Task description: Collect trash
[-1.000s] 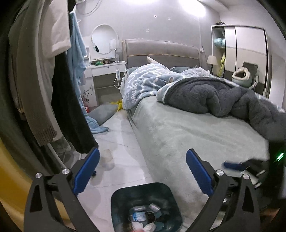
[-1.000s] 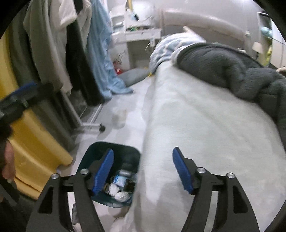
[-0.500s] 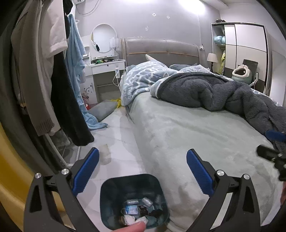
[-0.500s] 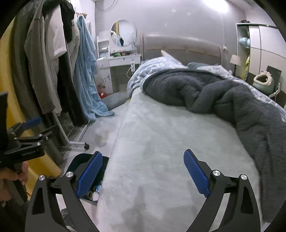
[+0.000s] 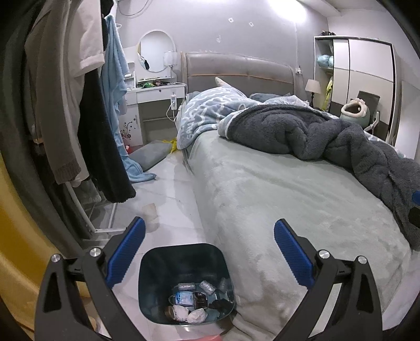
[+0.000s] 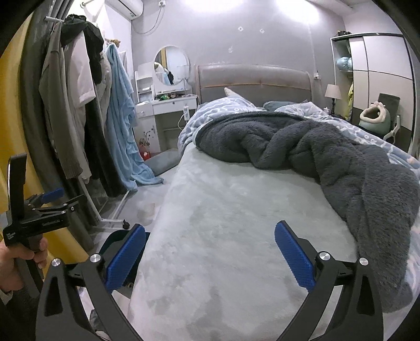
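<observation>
- Trash bin (image 5: 160, 270): dark teal, squarish with rounded corners, open top, standing on the pale floor (image 5: 170, 199) against the near left corner of the bed (image 5: 275, 199).
- Bin contents, left wrist view: crumpled white tissue (image 5: 195, 314), a blue-and-white wrapper (image 5: 183, 299), a dark packet (image 5: 200, 300), and clear plastic scraps (image 5: 206, 286). The heap is jumbled, so an exact piece count cannot be told.
- Count: one bin, one bed, one dark grey blanket (image 6: 315, 147), one blue patterned quilt (image 5: 207, 107), one round mirror (image 6: 172, 65), two grippers.
- Left gripper (image 5: 208, 253): released, blue pads spread wide, nothing between them; it hangs above the bin.
- Right gripper (image 6: 210, 255): jaws opening, already spread wide, nothing between them; it hangs over the grey-green bed cover.
- Only the left wrist view looks into the bin; in the right wrist view the bin (image 6: 115, 241) is a dark sliver behind the left finger.
- Only the right wrist view shows the left gripper (image 6: 50, 202) from outside, with the hand (image 6: 15, 262) on its handle, and the air conditioner (image 6: 126, 6).
</observation>
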